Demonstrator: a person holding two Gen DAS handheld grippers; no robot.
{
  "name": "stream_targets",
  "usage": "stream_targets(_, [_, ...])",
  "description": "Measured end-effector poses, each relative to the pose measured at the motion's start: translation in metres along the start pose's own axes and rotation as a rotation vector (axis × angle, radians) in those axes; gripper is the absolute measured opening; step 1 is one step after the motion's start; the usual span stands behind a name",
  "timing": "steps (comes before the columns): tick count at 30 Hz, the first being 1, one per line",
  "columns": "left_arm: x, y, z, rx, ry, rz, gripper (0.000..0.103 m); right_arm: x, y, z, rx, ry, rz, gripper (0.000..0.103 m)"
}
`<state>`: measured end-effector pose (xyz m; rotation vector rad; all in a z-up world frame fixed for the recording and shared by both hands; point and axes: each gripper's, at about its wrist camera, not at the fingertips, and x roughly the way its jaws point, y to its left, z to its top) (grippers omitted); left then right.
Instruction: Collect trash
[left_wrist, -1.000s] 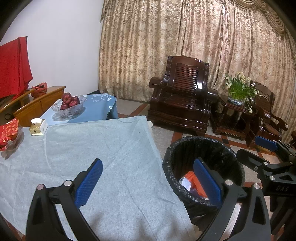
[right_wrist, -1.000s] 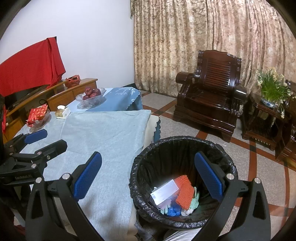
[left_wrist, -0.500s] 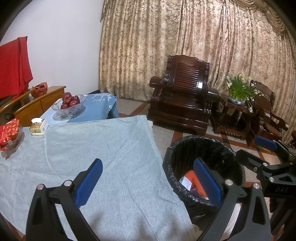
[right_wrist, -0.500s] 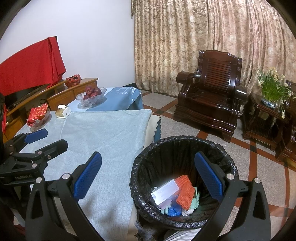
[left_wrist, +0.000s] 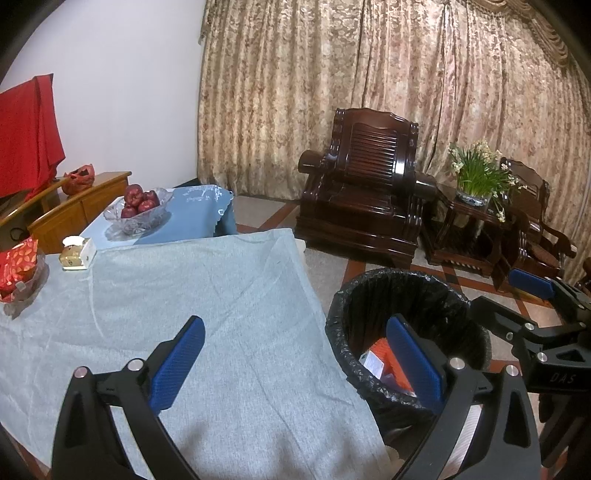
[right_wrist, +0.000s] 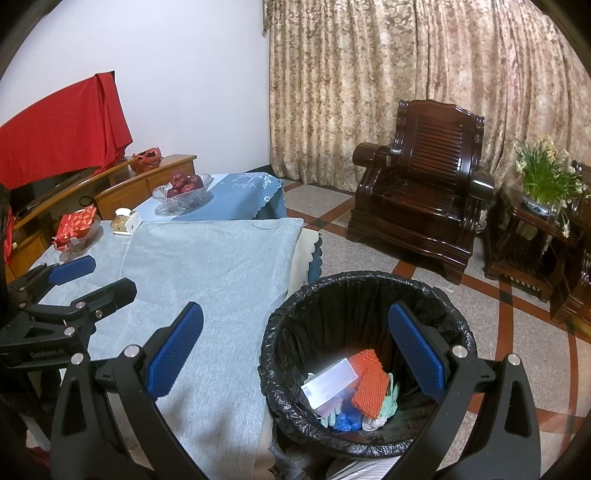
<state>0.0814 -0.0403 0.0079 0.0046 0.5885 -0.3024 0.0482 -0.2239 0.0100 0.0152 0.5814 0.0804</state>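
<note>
A black-lined trash bin (right_wrist: 369, 291) stands on the floor by the table's right edge; it also shows in the left wrist view (left_wrist: 406, 291). Inside lie an orange foam net (right_wrist: 369, 384), a white box (right_wrist: 330, 382) and blue and green scraps. My right gripper (right_wrist: 295, 354) is open and empty above the bin's near rim. My left gripper (left_wrist: 295, 362) is open and empty above the table's right edge, to the left of the right gripper.
The table (left_wrist: 184, 288) has a grey-blue cloth. At its far left are a small white box (left_wrist: 75, 253), a red packet in a dish (left_wrist: 18, 266) and a glass bowl of apples (left_wrist: 138, 208). A dark wooden armchair (right_wrist: 424, 192) and a flower stand (right_wrist: 543, 206) are behind.
</note>
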Motion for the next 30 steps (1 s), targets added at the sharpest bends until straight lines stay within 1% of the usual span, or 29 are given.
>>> stream_targets(22, [-0.0009, 0.0011, 0.0010, 0.002, 0.003, 0.002, 0.097, -0.0004, 0.0022, 0.0009, -0.001, 0.005, -0.001, 0.098])
stream_targets(30, [0.0046, 0.0007, -0.0033, 0.001, 0.011, 0.008, 0.097, -0.0012, 0.0021, 0.0017, -0.002, 0.005, -0.001, 0.098])
